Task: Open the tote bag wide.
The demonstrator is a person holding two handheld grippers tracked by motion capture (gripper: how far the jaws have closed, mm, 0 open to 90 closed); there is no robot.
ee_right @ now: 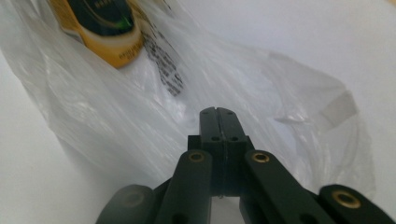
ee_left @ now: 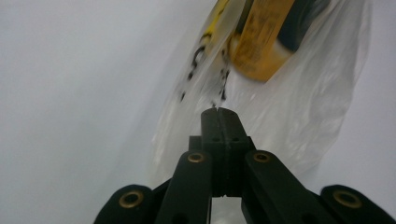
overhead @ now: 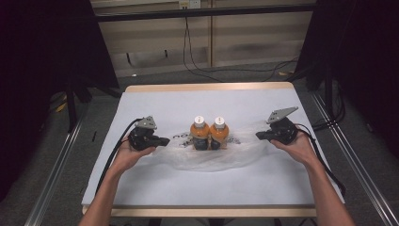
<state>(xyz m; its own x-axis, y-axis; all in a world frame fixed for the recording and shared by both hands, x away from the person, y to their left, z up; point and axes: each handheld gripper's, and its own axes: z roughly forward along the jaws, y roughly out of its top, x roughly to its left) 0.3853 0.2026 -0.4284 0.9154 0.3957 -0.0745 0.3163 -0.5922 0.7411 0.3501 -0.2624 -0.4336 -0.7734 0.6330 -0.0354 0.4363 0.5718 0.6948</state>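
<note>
White cloth: covers the table point(overhead: 141, 88) almost to its wooden edges; a bare strip of wood shows along the far and near sides.
Open room: wide bare cloth in front of and behind the things; both side margins past the hands are free up to the table edges.
Plastic bag point(overhead: 221, 157): thin, clear, crumpled flat at the middle of the table, spreading toward the near side.
Bottles: two orange bottles point(overhead: 209, 133) with white caps stand upright and touching, side by side on the bag.
Left hand point(overhead: 129, 155): forearm comes in from the near left corner, palm under the tool.
Right hand point(overhead: 301, 148): forearm comes in from the near right, mirrored.
Left gripper point(overhead: 165, 141): held level, pointing right at the bottles, near the bag's left edge; jaws clenched together, whether they pinch the film I cannot tell.
Right gripper point(overhead: 259, 136): level, pointing left, at the bag's right edge; jaws clenched together.
</note>
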